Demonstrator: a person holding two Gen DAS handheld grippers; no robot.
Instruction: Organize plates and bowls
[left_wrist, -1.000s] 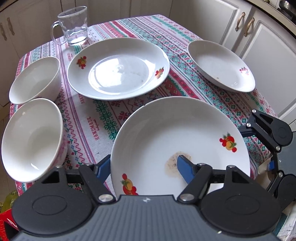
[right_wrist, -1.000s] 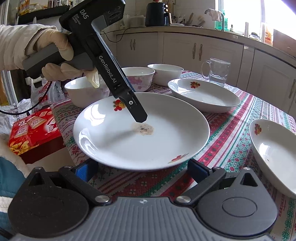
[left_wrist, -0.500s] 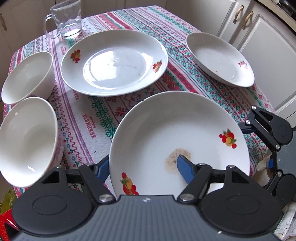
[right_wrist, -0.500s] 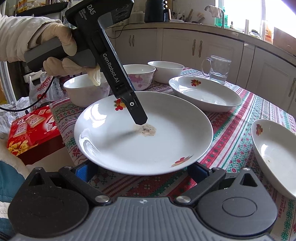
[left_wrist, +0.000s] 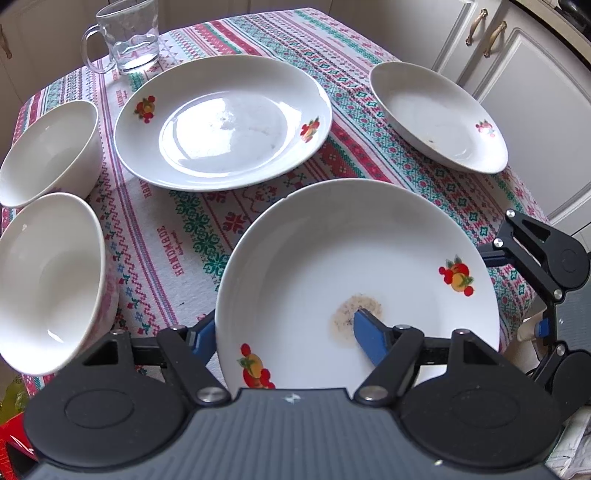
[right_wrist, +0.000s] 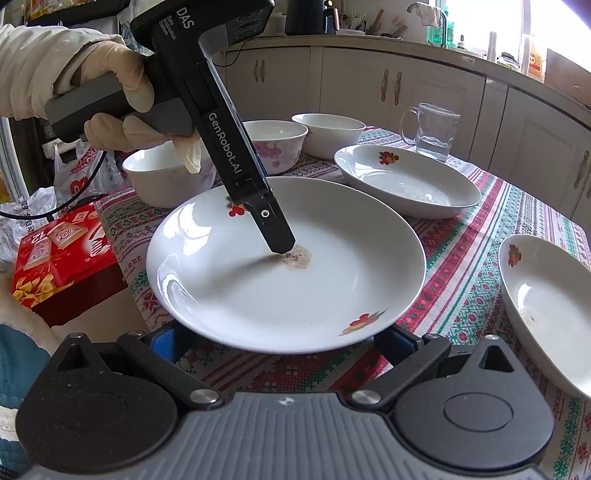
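My left gripper (left_wrist: 284, 332) is clamped on the near plate (left_wrist: 354, 266): one blue finger (left_wrist: 369, 332) lies on top by the brown stain (left_wrist: 351, 310), the other sits under the rim. The plate is tilted, with its underside hidden, so I can't tell whether it touches the tablecloth (left_wrist: 177, 236).

My right gripper (right_wrist: 280, 341) sits at the same plate's edge (right_wrist: 288, 266), its blue pads spread wide with the rim between them and no grip.

Count, taking the near plate as landmark:
- 3 plates: the near one, a second plate (left_wrist: 221, 118) beyond it, and a deeper third plate (left_wrist: 436, 114) beyond and to the right.
- 3 bowls beyond and to the left. The left view shows only two, bowl A (left_wrist: 48, 284) and bowl B (left_wrist: 48, 147). The right view shows all three (right_wrist: 166, 177) (right_wrist: 277, 144) (right_wrist: 328, 133), one with pink flowers.
- 1 glass mug (left_wrist: 129, 33) farthest back, past the second plate, with a little water.

Right view only: my gloved left hand (right_wrist: 122, 107) on the handle, and a red box (right_wrist: 62, 254) off the table, left of the plate.

Left view only: the right gripper's linkage (left_wrist: 546, 258) at the plate's right rim, and the "HANDMADE" print on the cloth.
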